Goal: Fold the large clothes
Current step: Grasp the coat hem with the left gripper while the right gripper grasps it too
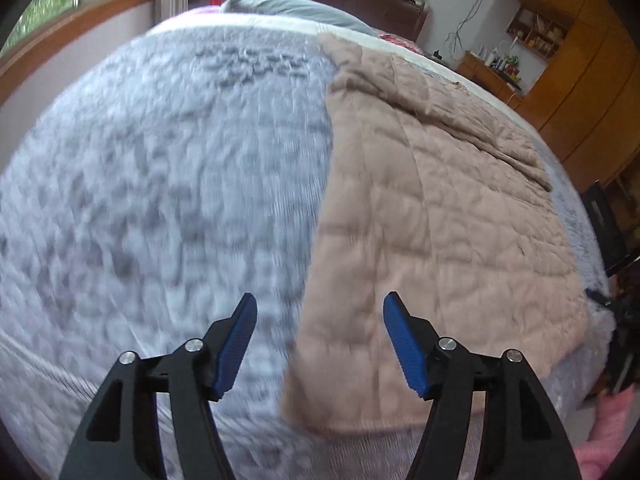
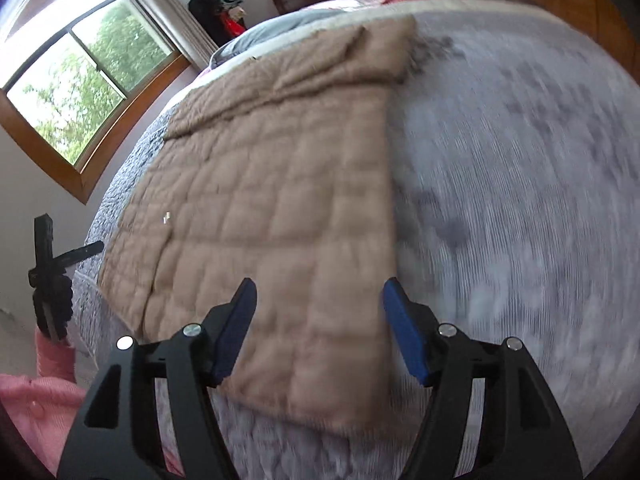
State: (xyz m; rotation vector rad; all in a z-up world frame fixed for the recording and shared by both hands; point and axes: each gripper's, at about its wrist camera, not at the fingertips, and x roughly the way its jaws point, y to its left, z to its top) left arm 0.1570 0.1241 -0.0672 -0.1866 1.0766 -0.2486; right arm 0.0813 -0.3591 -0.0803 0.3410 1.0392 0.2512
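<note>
While both tools hang over the near edge of the bed (image 1: 120,184), the left tool (image 1: 319,344) and right tool (image 2: 318,330) are spread wide, gripping nothing. Beyond them the tan quilted garment (image 2: 272,216) lies flat on the grey bedspread, pillow (image 1: 288,8) at the far end.

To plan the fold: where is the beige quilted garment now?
The beige quilted garment lies flat on the grey bedspread, right in the left-wrist view, left in the right-wrist view.

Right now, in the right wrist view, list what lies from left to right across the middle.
Window → tan quilted garment → grey fuzzy bedspread.
</note>
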